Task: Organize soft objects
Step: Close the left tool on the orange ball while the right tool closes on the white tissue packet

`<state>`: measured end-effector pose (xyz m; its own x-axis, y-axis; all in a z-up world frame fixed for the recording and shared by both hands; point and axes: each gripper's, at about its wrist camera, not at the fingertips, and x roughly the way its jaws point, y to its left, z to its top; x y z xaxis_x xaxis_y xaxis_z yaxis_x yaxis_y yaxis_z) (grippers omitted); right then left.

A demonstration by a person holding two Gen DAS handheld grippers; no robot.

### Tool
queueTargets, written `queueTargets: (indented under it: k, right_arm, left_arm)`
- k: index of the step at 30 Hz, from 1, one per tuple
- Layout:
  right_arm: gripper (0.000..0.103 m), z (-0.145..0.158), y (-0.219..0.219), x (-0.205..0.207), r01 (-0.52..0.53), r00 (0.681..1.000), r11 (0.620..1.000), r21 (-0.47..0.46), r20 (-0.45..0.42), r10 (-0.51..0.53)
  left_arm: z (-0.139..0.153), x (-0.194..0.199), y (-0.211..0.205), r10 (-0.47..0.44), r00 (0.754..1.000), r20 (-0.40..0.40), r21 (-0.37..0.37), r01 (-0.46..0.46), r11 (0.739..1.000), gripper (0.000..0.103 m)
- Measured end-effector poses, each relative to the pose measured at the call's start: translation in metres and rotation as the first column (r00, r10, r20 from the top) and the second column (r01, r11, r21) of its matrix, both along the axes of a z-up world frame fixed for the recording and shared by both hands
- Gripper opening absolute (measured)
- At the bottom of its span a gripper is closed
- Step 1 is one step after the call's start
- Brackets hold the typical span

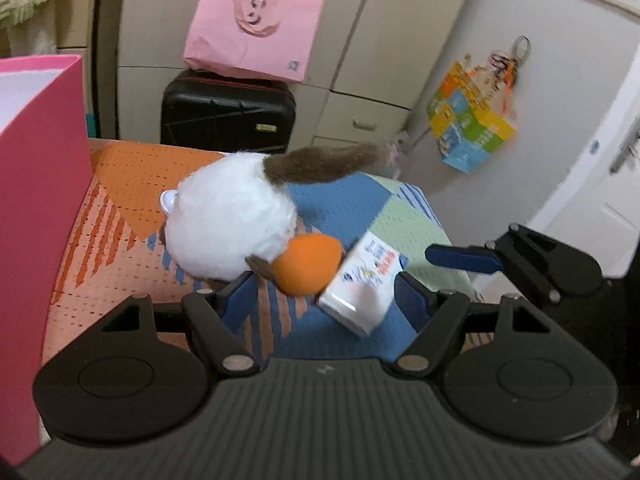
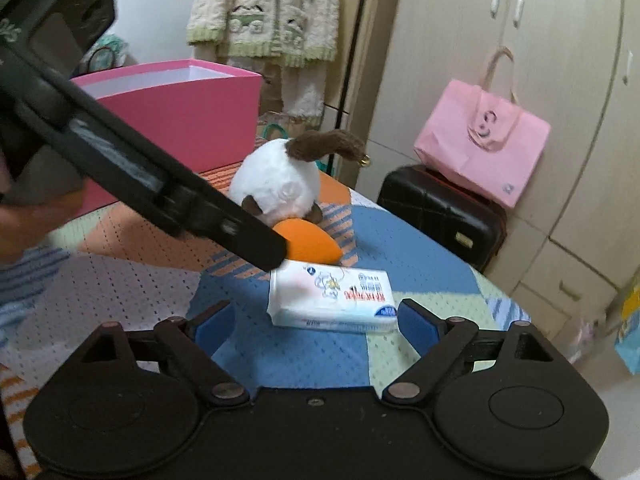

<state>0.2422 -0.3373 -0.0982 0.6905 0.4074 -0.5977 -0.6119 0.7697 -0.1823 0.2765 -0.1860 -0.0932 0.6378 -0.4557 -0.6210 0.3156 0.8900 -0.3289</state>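
Both claws stand open and empty. The right claw [image 2: 316,322] faces the tissue pack [image 2: 332,298], which lies flat on the patterned surface [image 2: 420,248], touching the orange foot of the white plush toy [image 2: 276,188]. The left claw [image 1: 326,292] hovers over that foot. To do this well, the right claw should straddle the pack's short width, close gently, then carry it toward the pink box [image 2: 180,120]; the soft pack may buckle if squeezed hard.
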Motion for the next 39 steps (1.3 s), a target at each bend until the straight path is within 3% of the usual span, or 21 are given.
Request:
queueTargets:
  k: [9,16,20,26,28,34,39]
  right_arm:
    - [0.092,-0.013,0.002,0.018,-0.019,1.0,1.0,-0.006,-0.003,0.019]
    - [0.093,-0.018,-0.01,0.036,0.0,0.998,0.996,0.09,-0.069,0.006]
    - [0.093,-0.022,-0.017,0.041,0.007,0.993,0.989,0.147,-0.119,0.011]
    - [0.088,-0.025,-0.016,0.034,-0.007,0.996,0.99,0.144,-0.092,0.02]
    - [0.084,-0.024,-0.016,0.031,0.002,0.997,0.991,0.137,-0.079,0.009]
    - [0.082,-0.023,-0.017,0.026,0.044,0.996,0.988,0.149,-0.08,-0.032]
    - [0.082,-0.021,-0.023,0.022,0.139,0.987,0.978,0.155,-0.104,-0.123]
  left_arm:
    - [-0.013,0.008,-0.017,0.106,0.994,0.006,0.0,-0.106,0.994,0.074]
    - [-0.018,0.012,-0.025,0.173,0.984,0.031,-0.002,-0.173,0.985,0.074]
    - [-0.024,0.016,-0.027,0.191,0.982,0.015,0.011,-0.191,0.982,0.058]
    - [-0.025,0.014,-0.026,0.196,0.98,0.045,0.011,-0.196,0.981,0.043]
    - [-0.025,0.013,-0.025,0.19,0.98,0.06,0.021,-0.191,0.981,0.042]
    - [-0.023,0.012,-0.024,0.166,0.985,0.051,0.006,-0.167,0.986,0.041]
    - [-0.023,0.007,-0.019,0.163,0.985,0.052,-0.019,-0.162,0.987,0.041]
